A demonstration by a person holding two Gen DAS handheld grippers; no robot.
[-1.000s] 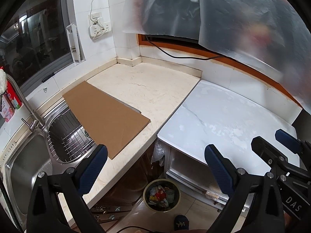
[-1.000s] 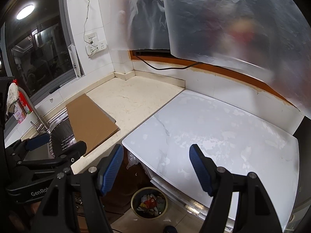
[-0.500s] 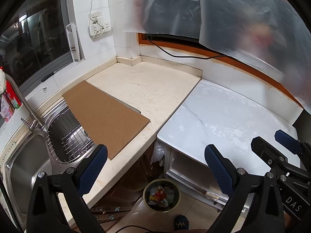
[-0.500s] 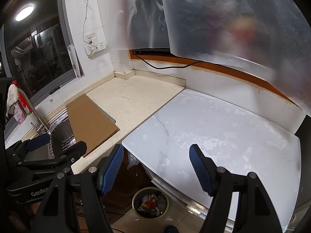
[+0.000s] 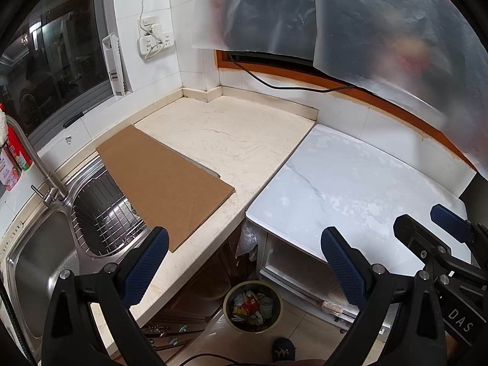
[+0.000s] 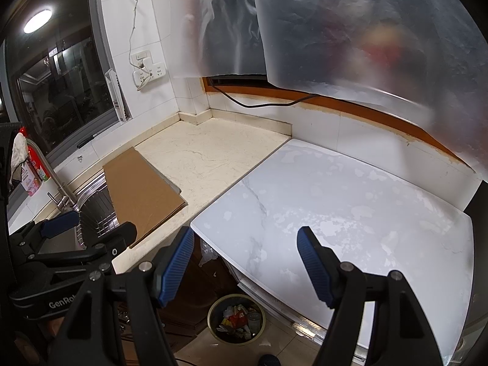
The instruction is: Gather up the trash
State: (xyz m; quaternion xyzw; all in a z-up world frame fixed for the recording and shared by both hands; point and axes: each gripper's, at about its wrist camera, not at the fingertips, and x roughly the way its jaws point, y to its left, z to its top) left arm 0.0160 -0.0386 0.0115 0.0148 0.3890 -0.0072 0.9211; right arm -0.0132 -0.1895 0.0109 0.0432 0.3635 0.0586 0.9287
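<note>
I see the worktop (image 5: 238, 140) as the biggest thing here: a beige stone stretch running into the corner, with a white marble-look slab (image 6: 350, 207) butted against it on my right. Both look bare of loose rubbish. Lying across the sink (image 5: 39, 250) and onto the beige stone is a flat cardboard sheet (image 5: 164, 183), which I judge to be the only candidate for collecting up here, though it may just be a cover. Its long axis runs from the far left corner by the window down toward me, and its near end sits just ahead of the left tongs (image 5: 241, 265). The left tongs are spread wide and carry nothing; the right tongs (image 6: 245, 262) are likewise spread and empty, hovering over the near edge of the white slab, well apart from the sheet. So the left hand is the nearer one. Down on the floor, between the two cabinets and below both tongs, stands the small trash bin (image 5: 253, 305), already holding wrappers. From this height I cannot tell what the pieces are.
</note>
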